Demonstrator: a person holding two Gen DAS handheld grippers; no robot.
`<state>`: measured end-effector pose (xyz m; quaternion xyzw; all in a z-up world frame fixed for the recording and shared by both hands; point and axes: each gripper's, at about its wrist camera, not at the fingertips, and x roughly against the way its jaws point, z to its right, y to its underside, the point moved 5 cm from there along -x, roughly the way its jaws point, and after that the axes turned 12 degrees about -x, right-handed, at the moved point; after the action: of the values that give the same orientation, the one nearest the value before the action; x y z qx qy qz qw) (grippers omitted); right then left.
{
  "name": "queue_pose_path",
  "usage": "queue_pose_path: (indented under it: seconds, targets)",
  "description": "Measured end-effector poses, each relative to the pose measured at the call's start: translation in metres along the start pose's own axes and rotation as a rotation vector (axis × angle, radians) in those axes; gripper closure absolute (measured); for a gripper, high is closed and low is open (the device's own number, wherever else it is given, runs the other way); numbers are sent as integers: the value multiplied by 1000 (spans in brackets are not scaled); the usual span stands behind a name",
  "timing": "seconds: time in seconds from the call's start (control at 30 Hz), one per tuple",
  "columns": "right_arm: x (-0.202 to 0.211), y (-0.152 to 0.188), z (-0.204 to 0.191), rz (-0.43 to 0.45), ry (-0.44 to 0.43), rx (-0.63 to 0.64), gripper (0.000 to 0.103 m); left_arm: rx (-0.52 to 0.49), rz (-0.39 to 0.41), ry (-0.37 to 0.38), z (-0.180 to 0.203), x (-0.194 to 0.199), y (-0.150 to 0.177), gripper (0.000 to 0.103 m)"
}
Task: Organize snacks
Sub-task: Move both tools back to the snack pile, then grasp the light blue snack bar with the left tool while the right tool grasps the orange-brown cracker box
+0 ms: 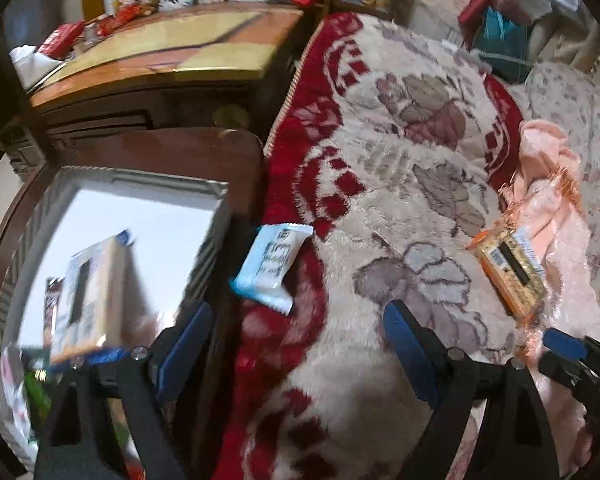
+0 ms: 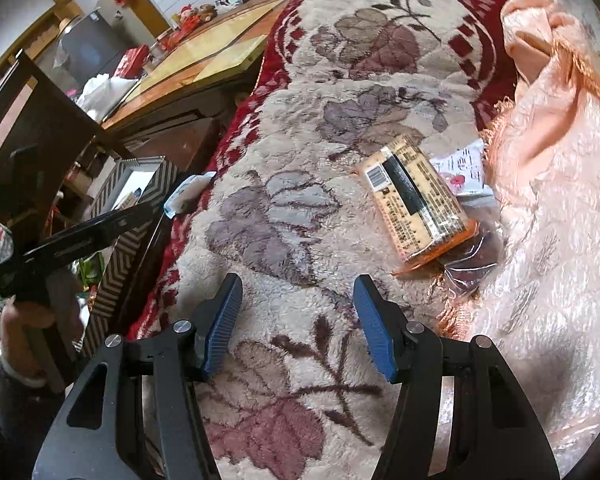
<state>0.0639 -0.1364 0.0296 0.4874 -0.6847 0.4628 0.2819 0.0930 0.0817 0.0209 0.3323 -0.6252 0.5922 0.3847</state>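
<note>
Floral blanket (image 2: 300, 208) fills frame. Both my grippers, left gripper (image 1: 300, 344) and right gripper (image 2: 296, 320), spread, empty. Mid-collection; next grab orange snack pack (image 2: 416, 200), center right, for box (image 1: 148, 216), lower left.

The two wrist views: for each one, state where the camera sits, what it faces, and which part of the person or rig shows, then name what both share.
Left wrist: on the left gripper, facing the box and blue packet; its open fingers show.
Right wrist: on the right gripper, facing the orange packet; its open fingers show.
Shared: blanket, both packets, box.
</note>
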Motion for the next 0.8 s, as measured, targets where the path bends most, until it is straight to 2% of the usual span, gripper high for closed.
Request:
queue_pose_path:
  seconds: [0.1, 0.23, 0.43, 0.57, 0.67, 0.8]
  targets:
    - [-3, 0, 6, -7, -10, -18, 45, -43, -38, -54, 4, -20, -10, 14]
    - [-8, 1, 14, -18, -4, -37, 45, -80, -67, -70, 14, -43, -19, 14]
    - [-10, -1, 30, -27, 7, -73, 45, -52, -115, -81, 17, -71, -20, 13]
    - [-7, -4, 39, -17, 26, -87, 45, -23, -116, 20, 34, -71, -21, 13]
    - [-4, -10, 44, -3, 30, -117, 45, -47, -128, 152, 66, -71, -22, 13]
    - [6, -18, 41, 29, 22, -122, 45, -126, -31, 231, 108, -41, -29, 14]
